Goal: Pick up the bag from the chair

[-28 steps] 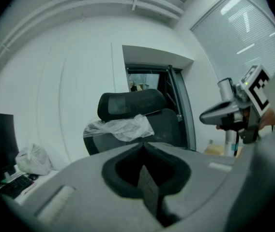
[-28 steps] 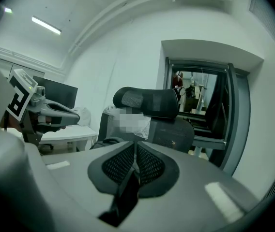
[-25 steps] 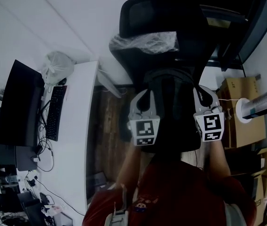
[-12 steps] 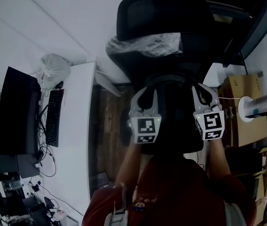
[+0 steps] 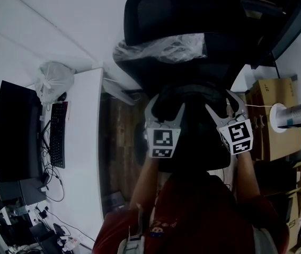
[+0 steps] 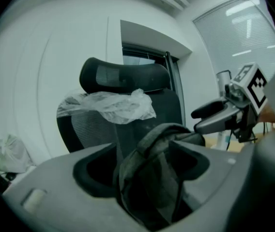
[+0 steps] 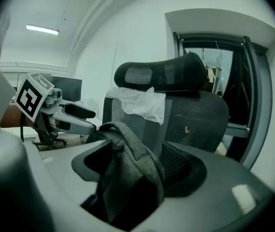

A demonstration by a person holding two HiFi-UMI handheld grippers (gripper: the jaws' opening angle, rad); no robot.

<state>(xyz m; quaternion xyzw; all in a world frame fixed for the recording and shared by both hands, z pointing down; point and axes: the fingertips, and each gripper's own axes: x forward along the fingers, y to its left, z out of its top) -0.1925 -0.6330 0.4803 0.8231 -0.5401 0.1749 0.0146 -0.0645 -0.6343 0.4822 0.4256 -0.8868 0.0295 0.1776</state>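
Item: dark grey fabric bag (image 5: 188, 95), slung between my two tongs, in front of the backrest of the chair (image 5: 193, 15).
Bag, position: over the seat area, below the headrest. Its lower part is lost in shadow, so I cannot tell whether it touches the seat.
Left gripper (image 5: 165, 107): my jaws are clamped on a fold of the bag's grey cloth, which fills the gap between them. A loop of the fabric arches above the jaw tips in the left gripper view.
Right gripper (image 5: 223, 105): likewise clenched on the bag. In the right gripper view a thick strap-like band of the cloth rises from between the jaws and bends over to the left.
Tongs, relation: level with each other, apart, marker cubes toward me, with the bag's dark bulk between them.
Chair: black mesh office chair with a curved headrest, upright, facing me.
Plastic sheet (image 5: 161, 48): clear and crumpled, draped across the top of the backrest just under the headrest.
Desk (image 5: 84, 157): white, to my left, well apart from the chair.
On desk: a dark monitor (image 5: 15, 126), a black keyboard (image 5: 59, 134) and a tied white plastic sack (image 5: 55, 78).
Cardboard boxes (image 5: 277, 120): brown, stacked on my right beside the chair.
Floor (image 5: 118, 142): dark wood boards between desk and chair.
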